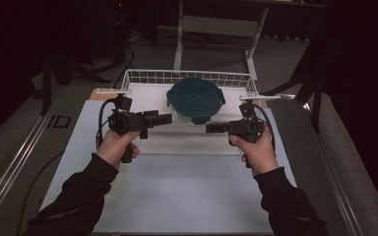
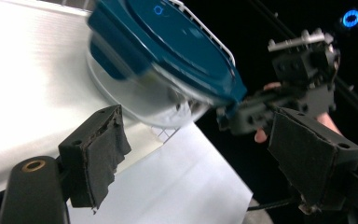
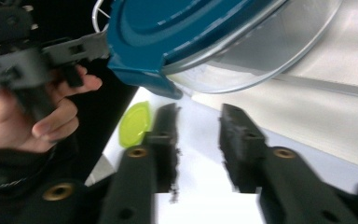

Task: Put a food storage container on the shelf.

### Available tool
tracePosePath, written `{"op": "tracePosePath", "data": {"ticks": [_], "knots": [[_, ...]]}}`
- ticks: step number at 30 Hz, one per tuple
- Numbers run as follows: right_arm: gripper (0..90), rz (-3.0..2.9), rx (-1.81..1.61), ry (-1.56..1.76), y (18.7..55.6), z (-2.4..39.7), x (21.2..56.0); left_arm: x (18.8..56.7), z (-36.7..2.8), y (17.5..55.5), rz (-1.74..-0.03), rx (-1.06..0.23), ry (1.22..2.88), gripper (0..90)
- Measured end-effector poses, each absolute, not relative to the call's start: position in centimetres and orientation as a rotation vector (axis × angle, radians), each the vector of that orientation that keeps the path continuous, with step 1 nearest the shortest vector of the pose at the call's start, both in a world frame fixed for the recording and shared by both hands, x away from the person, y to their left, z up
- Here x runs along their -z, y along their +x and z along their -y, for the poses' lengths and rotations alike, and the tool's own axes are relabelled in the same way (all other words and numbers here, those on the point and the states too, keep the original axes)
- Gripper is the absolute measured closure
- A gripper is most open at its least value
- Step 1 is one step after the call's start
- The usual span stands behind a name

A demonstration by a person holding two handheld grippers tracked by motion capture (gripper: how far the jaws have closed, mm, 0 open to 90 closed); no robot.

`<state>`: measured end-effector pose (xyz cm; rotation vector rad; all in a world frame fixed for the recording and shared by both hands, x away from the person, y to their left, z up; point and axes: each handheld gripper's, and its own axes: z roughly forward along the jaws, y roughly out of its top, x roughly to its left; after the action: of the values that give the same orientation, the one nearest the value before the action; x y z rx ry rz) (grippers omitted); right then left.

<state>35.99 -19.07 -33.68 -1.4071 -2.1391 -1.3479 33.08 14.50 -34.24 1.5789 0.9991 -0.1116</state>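
The container (image 2: 168,60) smears with motion blur in the left gripper view, its lid cut by the top edge. In the right gripper view a yellow-green disc (image 3: 136,122), perhaps a small lid, sits half hidden behind a jaw.

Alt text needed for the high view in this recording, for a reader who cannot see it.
A round clear container with a dark teal lid sits in a white wire basket on a white table. Two hands aim the left gripper and right gripper toward it from either side, neither touching it.
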Motion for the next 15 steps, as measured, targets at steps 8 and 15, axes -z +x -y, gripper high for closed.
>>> {"op": "tracePosePath", "data": {"ticks": [8, 15], "knots": [[89.7, 2.196, 1.395, -1.437, 35.9, 18.3, 34.0, 36.4, -13.1, 29.9, -0.921, 0.013, 1.678, 10.2], [89.8, 2.193, 1.398, -1.452, 36.2, 17.8, 34.3, 38.5, -11.7, 27.1, -0.86, -0.036, 1.717, 8.0]]}}
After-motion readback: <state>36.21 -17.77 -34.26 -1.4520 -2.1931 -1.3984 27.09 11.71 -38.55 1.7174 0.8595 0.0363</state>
